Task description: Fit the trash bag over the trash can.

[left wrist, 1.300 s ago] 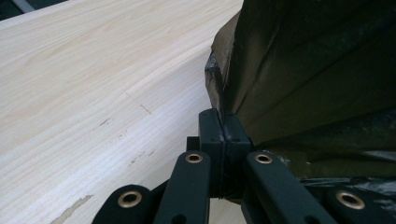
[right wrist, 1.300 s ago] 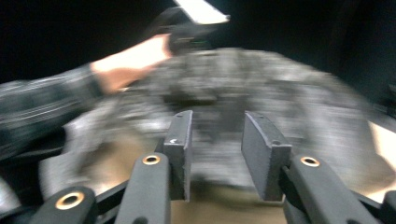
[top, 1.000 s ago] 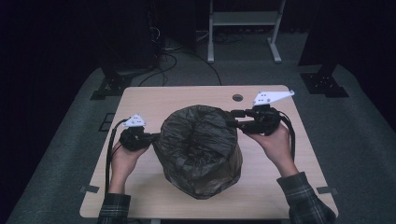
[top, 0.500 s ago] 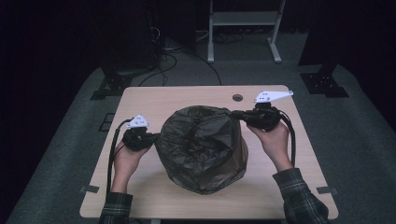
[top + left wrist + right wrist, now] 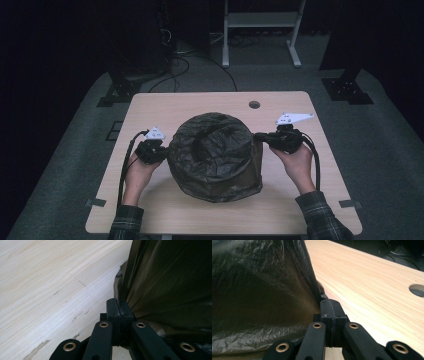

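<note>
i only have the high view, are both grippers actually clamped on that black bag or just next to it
Observer: The left gripper has its jaws shut, with the black bag's film pinched at their tips.
Operator: and the right one
Observer: The right gripper is the same: jaws closed together, with the bag's edge running into their tips.
Operator: anything under the left jaws
Observer: Bare table with a few scuffs in the wood; the jaws sit just above it.
</note>
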